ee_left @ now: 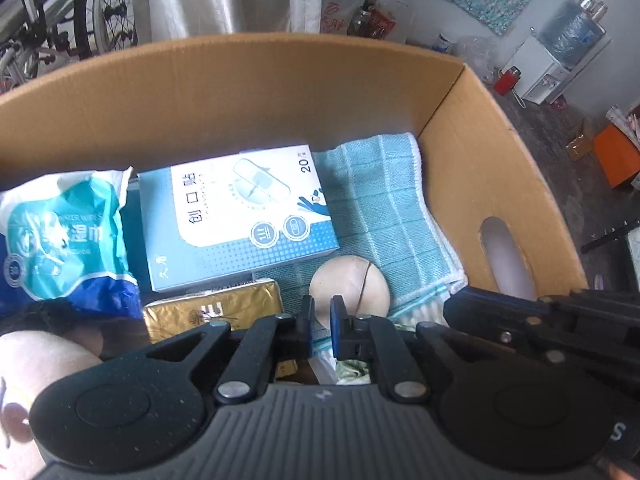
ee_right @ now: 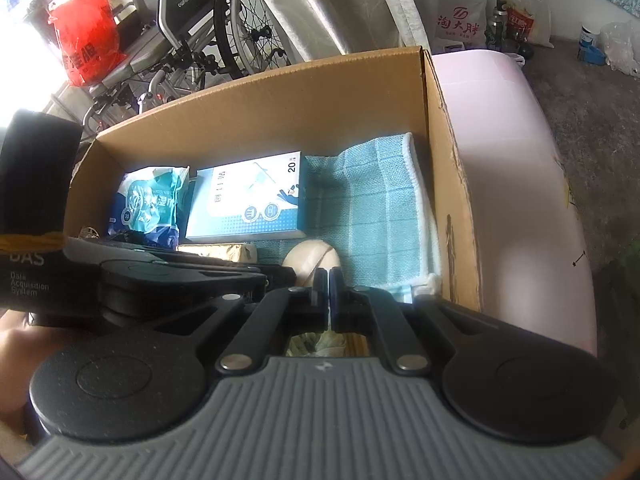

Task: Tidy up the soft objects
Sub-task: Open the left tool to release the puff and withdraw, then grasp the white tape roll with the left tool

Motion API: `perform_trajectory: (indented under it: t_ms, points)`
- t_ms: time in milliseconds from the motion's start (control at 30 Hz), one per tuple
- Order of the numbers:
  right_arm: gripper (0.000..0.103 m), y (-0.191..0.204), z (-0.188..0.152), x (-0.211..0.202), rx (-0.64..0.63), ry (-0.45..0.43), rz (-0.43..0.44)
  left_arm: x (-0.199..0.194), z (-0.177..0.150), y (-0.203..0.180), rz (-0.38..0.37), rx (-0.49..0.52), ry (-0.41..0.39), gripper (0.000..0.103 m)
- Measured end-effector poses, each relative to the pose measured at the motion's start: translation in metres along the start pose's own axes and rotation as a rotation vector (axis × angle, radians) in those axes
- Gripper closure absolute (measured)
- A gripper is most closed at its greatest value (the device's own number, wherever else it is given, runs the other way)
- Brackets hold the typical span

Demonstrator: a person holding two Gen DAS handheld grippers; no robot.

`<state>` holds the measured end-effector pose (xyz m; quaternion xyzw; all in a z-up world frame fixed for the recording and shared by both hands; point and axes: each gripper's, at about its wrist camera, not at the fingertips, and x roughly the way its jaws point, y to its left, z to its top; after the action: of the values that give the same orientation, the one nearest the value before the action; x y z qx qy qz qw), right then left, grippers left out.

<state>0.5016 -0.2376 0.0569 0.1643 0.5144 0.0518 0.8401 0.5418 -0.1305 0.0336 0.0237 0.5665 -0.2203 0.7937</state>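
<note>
- Landmark: cardboard box [ee_left: 480, 168], open top. My left tool [ee_left: 321, 326] and my right tool [ee_right: 328, 288] both hang over its near edge, side by side, pointing steeply down into it.
- Box walls stand high at the far side and at the right; the right wall has an oval handle cutout [ee_left: 505, 256]. Free room is mostly up and over the near edge.
- Outside the box's right wall: bare pink worktop [ee_right: 520, 200], open space there.
- Inside the box, along the far wall: wet wipes pack [ee_left: 60, 240] at left, plaster box [ee_left: 240, 216] in the middle, blue cloth [ee_left: 384, 208] filling the right side up to the wall.
- The plaster box's right edge lies on the cloth.
- Nearer to me in the box: gold packet [ee_left: 212, 308] in front of the plaster box, round beige ball [ee_left: 352, 288] on the cloth, just beyond my left fingertips.
- Left tool: clenched to a narrow slit, nothing between the pads.
- Right tool: clenched tight, pads touching, holding nothing.
- Behind the box: wheelchair [ee_right: 208, 32] and curtain.
</note>
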Motion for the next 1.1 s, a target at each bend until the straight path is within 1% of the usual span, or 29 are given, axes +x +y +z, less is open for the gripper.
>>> perform_trajectory:
  t_ms: [67, 100, 133, 167, 200, 267, 333, 367, 433, 500, 567, 600, 633, 667, 733, 800, 867, 900, 933, 1000, 1100]
  points:
    - [0.101, 0.001, -0.004, -0.017, 0.001, -0.03, 0.026, -0.028, -0.008, -0.003, 0.001, 0.027, -0.043, 0.093]
    - [0.101, 0.002, -0.007, -0.027, 0.0, -0.044, 0.052, -0.045, -0.015, -0.005, -0.008, 0.047, -0.073, 0.09]
    - [0.101, 0.003, -0.013, -0.044, 0.002, -0.071, 0.091, -0.07, -0.027, -0.009, -0.02, 0.08, -0.113, 0.088]
    - [0.101, 0.004, -0.019, -0.058, -0.002, -0.091, 0.124, -0.086, -0.037, -0.011, -0.028, 0.105, -0.141, 0.087]
    - [0.101, 0.005, -0.027, -0.076, -0.005, -0.116, 0.162, -0.108, -0.052, -0.013, -0.036, 0.141, -0.167, 0.083]
    - [0.1, 0.007, -0.049, -0.111, -0.022, -0.155, 0.236, -0.145, -0.091, -0.02, -0.028, 0.224, -0.221, 0.079]
    - [0.099, 0.007, -0.072, -0.136, -0.042, -0.17, 0.293, -0.168, -0.133, -0.028, -0.022, 0.302, -0.244, 0.074]
    - [0.097, 0.006, -0.088, -0.148, -0.047, -0.17, 0.316, -0.174, -0.156, -0.027, -0.03, 0.318, -0.238, 0.074]
    - [0.094, 0.004, -0.12, -0.159, -0.06, -0.149, 0.331, -0.169, -0.2, -0.023, -0.075, 0.306, -0.188, 0.073]
    - [0.091, 0.006, -0.154, -0.155, -0.057, -0.09, 0.323, -0.149, -0.233, -0.02, -0.084, 0.308, -0.16, 0.073]
    - [0.091, 0.009, -0.185, -0.137, -0.051, -0.022, 0.314, -0.127, -0.254, -0.019, -0.068, 0.307, -0.129, 0.073]
    - [0.091, 0.009, -0.196, -0.128, -0.031, 0.005, 0.312, -0.114, -0.265, -0.017, -0.082, 0.28, -0.113, 0.073]
    - [0.091, 0.008, -0.205, -0.12, -0.004, 0.031, 0.311, -0.108, -0.271, -0.017, -0.093, 0.26, -0.115, 0.073]
    - [0.091, 0.007, -0.217, -0.112, 0.03, 0.05, 0.322, -0.101, -0.277, -0.016, -0.108, 0.239, -0.118, 0.073]
    - [0.091, 0.008, -0.229, -0.104, 0.052, 0.055, 0.337, -0.089, -0.284, -0.016, -0.124, 0.199, -0.119, 0.073]
    - [0.087, 0.008, -0.239, -0.099, 0.054, 0.063, 0.315, -0.085, -0.287, -0.016, -0.141, 0.171, -0.134, 0.073]
    - [0.087, 0.007, -0.244, -0.096, 0.061, 0.074, 0.318, -0.081, -0.287, -0.017, -0.129, 0.162, -0.151, 0.074]
    - [0.087, 0.006, -0.245, -0.094, 0.068, 0.082, 0.32, -0.08, -0.289, -0.018, -0.113, 0.155, -0.157, 0.088]
    - [0.086, 0.006, -0.245, -0.092, 0.07, 0.09, 0.326, -0.081, -0.289, -0.019, -0.095, 0.16, -0.166, 0.089]
    - [0.085, 0.011, -0.246, -0.09, 0.055, 0.099, 0.322, -0.083, -0.29, -0.021, -0.088, 0.155, -0.168, 0.089]
    - [0.083, 0.017, -0.249, -0.082, 0.03, 0.116, 0.316, -0.086, -0.295, -0.023, -0.066, 0.187, -0.181, 0.09]
